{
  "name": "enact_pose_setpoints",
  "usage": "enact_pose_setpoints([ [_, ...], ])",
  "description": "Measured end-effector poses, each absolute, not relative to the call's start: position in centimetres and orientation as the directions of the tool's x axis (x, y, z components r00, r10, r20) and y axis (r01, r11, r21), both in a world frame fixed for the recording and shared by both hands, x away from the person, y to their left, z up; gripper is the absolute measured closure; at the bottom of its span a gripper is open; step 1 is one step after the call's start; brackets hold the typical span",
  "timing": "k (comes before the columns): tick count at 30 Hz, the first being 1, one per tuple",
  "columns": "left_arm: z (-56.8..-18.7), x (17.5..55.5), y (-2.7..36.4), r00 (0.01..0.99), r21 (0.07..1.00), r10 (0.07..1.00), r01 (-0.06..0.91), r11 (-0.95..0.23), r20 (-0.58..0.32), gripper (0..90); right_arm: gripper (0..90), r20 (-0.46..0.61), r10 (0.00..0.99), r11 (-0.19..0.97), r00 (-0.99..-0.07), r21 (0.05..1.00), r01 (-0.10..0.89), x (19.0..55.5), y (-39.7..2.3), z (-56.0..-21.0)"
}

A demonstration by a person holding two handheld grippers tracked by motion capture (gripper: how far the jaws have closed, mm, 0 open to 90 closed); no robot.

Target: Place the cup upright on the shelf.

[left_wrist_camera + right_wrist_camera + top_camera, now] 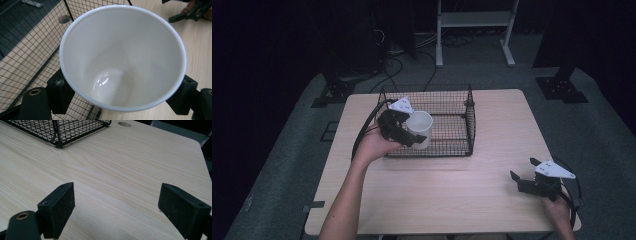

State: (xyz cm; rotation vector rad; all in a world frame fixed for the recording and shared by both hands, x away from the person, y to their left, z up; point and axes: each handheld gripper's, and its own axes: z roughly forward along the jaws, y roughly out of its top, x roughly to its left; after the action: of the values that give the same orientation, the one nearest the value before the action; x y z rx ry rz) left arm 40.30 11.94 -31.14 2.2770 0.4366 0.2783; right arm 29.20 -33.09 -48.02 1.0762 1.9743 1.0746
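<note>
Left gripper [411,136] clamps the glossy white ceramic cup [122,57] across its body: rigid, slippery, breakable, so hold low. Right gripper [116,212] released, resting on the light wooden table [120,167]

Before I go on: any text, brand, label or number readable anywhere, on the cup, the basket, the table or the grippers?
None: no readable text in these views.
White cup: plain inside and on its rim; its outer wall is mostly hidden.
Wire basket: bare black mesh.
Table: plain wood grain.
Left gripper and right gripper: grey plates show small dark dots, no letters.
</note>
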Motion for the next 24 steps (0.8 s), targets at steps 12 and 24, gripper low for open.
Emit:
enact_pose_setpoints([
  [12,-30.1,42.9,10.5,0.919,0.726,0.389,0.223,-0.65,0.066,21.5,13.1,-0.14,0.876,0.326,-0.461,0.877,0.353,29.2,-33.2,-48.0],
  [24,-30.2,45.3,10.1,0.912,0.726,0.407,0.244,-0.643,0.054,21.5,13.1,-0.139,0.875,0.325,-0.463,0.878,0.352,29.2,-33.2,-48.0],
])
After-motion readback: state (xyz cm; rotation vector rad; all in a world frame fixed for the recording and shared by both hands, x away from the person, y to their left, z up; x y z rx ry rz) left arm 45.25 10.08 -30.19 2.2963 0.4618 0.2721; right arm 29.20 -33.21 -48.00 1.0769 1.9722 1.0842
